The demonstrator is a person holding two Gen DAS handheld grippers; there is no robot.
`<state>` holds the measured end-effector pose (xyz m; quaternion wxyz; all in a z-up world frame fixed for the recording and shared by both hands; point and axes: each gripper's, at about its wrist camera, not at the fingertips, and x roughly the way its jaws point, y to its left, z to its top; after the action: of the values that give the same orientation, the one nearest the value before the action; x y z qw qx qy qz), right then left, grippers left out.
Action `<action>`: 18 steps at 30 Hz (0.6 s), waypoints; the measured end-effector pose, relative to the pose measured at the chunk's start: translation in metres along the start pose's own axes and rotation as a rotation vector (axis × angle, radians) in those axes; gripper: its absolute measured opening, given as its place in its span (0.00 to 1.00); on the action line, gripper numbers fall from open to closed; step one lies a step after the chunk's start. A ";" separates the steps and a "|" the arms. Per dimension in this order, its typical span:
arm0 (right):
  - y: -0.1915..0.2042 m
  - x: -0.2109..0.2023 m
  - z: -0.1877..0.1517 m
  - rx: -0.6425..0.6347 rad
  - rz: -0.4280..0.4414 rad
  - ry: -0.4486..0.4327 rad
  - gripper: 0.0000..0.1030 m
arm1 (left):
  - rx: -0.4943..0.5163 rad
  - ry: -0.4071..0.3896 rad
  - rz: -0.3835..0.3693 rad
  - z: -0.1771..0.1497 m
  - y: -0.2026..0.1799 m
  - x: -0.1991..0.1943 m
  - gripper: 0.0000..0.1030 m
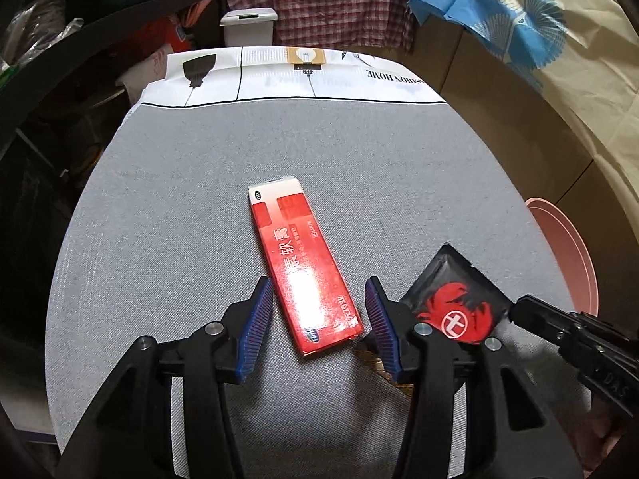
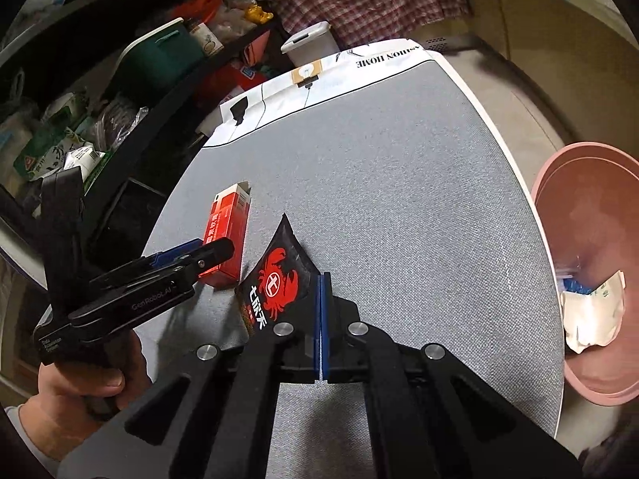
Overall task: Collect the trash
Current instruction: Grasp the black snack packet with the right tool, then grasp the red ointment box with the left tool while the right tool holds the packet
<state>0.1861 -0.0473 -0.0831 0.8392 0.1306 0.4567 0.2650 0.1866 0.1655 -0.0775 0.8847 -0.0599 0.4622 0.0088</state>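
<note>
A red and white carton (image 1: 303, 263) lies flat on the grey table mat (image 1: 199, 199). My left gripper (image 1: 319, 281) stands open over the carton's near end, one blue pad on each side and neither pressing on it. A black sachet (image 1: 455, 299) with a red crab print is tilted up off the mat just right of the carton. My right gripper (image 2: 323, 276) is shut on the edge of that sachet (image 2: 279, 279). In the right wrist view the left gripper (image 2: 213, 253) reaches onto the carton (image 2: 225, 235), held by a person's hand (image 2: 80, 395).
A pink bin (image 2: 599, 215) stands past the table's right edge with crumpled white trash (image 2: 591, 319) inside; its rim (image 1: 579, 239) shows in the left view. Cluttered black shelves (image 2: 80, 119) line the left. A white lidded container (image 1: 249, 26) sits behind the table.
</note>
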 end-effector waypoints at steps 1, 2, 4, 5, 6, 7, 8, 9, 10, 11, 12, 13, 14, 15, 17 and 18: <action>0.000 0.000 0.000 -0.001 -0.002 -0.001 0.00 | 0.001 0.000 0.003 0.000 0.000 0.000 0.47; 0.000 0.000 -0.001 -0.001 -0.004 -0.002 0.00 | 0.002 -0.001 0.007 0.000 0.000 0.000 0.47; -0.001 -0.001 -0.001 -0.003 -0.007 -0.004 0.00 | 0.005 0.000 0.013 0.000 0.000 0.001 0.44; 0.000 -0.001 0.000 -0.004 -0.009 -0.005 0.00 | 0.008 0.002 0.015 -0.001 0.000 0.001 0.42; 0.000 -0.002 0.000 -0.007 -0.011 -0.007 0.00 | 0.010 0.003 0.016 -0.001 0.000 0.002 0.40; 0.001 -0.002 0.000 -0.010 -0.013 -0.010 0.00 | 0.012 0.002 0.018 -0.001 -0.001 0.002 0.40; 0.001 -0.003 0.000 -0.015 -0.014 -0.014 0.00 | 0.015 0.001 0.019 -0.001 -0.001 0.002 0.39; 0.002 -0.005 0.000 -0.021 -0.014 -0.019 0.00 | 0.017 -0.001 0.020 -0.001 -0.001 0.002 0.38; 0.003 -0.006 0.000 -0.027 -0.016 -0.024 0.00 | 0.018 -0.003 0.020 -0.002 0.000 0.001 0.37; 0.005 -0.008 0.001 -0.035 -0.018 -0.032 0.00 | 0.020 -0.004 0.019 -0.001 0.000 0.000 0.36; 0.006 -0.009 0.001 -0.041 -0.020 -0.037 0.00 | 0.022 -0.009 0.019 -0.002 0.000 -0.001 0.36; 0.007 -0.012 0.001 -0.047 -0.020 -0.044 0.00 | 0.025 -0.013 0.019 -0.002 -0.001 -0.003 0.36; 0.007 -0.014 0.002 -0.052 -0.020 -0.050 0.00 | 0.028 -0.018 0.019 -0.002 -0.001 -0.005 0.35; 0.008 -0.015 0.002 -0.056 -0.020 -0.056 0.00 | 0.030 -0.023 0.018 -0.001 -0.001 -0.007 0.35; 0.011 -0.020 0.002 -0.071 -0.023 -0.070 0.00 | 0.039 -0.035 0.015 -0.001 -0.003 -0.012 0.35; 0.012 -0.022 0.002 -0.075 -0.024 -0.075 0.00 | 0.044 -0.044 0.015 -0.002 -0.003 -0.016 0.35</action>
<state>0.1744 -0.0497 -0.0616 0.8630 0.1032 0.4162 0.2671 0.1764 0.1628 -0.0648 0.8956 -0.0366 0.4432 0.0063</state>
